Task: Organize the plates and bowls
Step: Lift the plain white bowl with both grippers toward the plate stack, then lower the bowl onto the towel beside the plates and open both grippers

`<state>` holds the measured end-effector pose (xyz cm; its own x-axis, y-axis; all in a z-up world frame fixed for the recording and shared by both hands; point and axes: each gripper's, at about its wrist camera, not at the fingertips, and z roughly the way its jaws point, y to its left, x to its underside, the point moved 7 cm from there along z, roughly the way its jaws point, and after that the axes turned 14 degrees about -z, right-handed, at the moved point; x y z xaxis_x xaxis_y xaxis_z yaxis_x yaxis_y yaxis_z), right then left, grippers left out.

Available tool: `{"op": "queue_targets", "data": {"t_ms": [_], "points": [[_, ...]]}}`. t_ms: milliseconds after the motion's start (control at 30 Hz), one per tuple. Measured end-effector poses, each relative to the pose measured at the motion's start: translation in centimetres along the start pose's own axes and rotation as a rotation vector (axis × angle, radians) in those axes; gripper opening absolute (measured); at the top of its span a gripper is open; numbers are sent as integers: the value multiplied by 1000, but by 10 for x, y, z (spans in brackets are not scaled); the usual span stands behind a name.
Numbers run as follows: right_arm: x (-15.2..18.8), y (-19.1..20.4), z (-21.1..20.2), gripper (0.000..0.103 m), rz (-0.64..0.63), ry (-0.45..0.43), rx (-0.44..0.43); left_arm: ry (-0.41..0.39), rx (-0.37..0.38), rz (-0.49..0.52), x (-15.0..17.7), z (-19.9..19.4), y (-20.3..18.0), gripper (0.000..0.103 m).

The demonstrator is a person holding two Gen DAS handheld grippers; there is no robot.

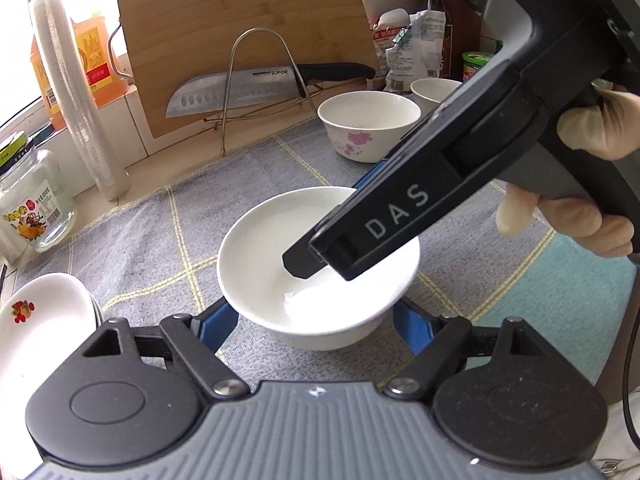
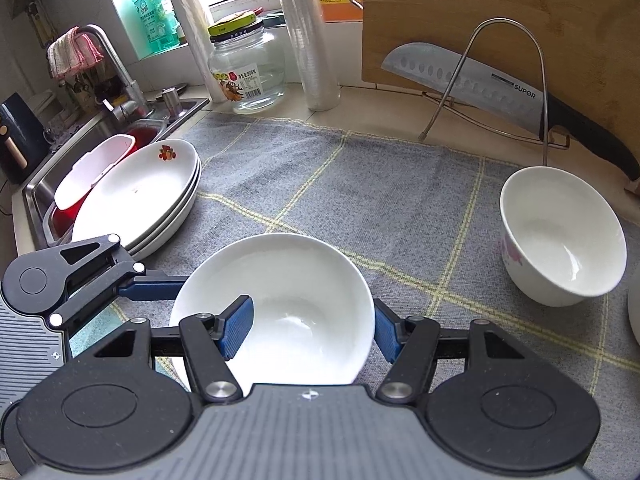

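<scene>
A plain white bowl [image 1: 316,264] [image 2: 280,304] stands on the grey checked cloth [image 1: 160,240]. My left gripper [image 1: 316,324] is open, its blue fingers on either side of the bowl's base. My right gripper [image 2: 312,328] is open and straddles the bowl's rim, one blue finger [image 2: 238,330] inside the bowl and one outside; in the left wrist view its black body [image 1: 400,216] reaches into the bowl from the right. A flowered bowl [image 1: 368,124] [image 2: 560,236] stands further back. A stack of white plates [image 2: 140,196] [image 1: 36,328] lies at the left.
Another white bowl [image 1: 434,90] stands behind the flowered one. A knife [image 2: 500,92] rests on a wire rack against a wooden cutting board [image 1: 240,20]. A glass jar [image 2: 248,68], a cup stack [image 2: 312,40] and a sink [image 2: 80,148] are at the left.
</scene>
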<state>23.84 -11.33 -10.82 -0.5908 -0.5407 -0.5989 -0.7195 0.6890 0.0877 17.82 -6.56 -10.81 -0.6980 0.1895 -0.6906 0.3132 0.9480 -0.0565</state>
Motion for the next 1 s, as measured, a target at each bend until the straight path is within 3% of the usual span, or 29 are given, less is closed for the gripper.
{"op": "queue_targets", "data": {"t_ms": [333, 400, 467, 533, 733, 1000], "points": [[-2, 4, 7, 69, -4, 6, -10, 12, -3, -6, 5, 4, 4, 84], [-2, 6, 7, 74, -1, 0, -22, 13, -6, 3, 6, 4, 3, 85], [-2, 6, 5, 91, 9, -15, -35, 16, -12, 5, 8, 5, 4, 89], [-4, 7, 3, 98, 2, -30, -14, 18, -10, -3, 10, 3, 6, 92], [-1, 3, -4, 101, 18, -48, 19, 29, -4, -29, 15, -9, 12, 94], [8, -2, -22, 103, 13, -97, 134, 11, 0, -58, 14, -28, 14, 98]]}}
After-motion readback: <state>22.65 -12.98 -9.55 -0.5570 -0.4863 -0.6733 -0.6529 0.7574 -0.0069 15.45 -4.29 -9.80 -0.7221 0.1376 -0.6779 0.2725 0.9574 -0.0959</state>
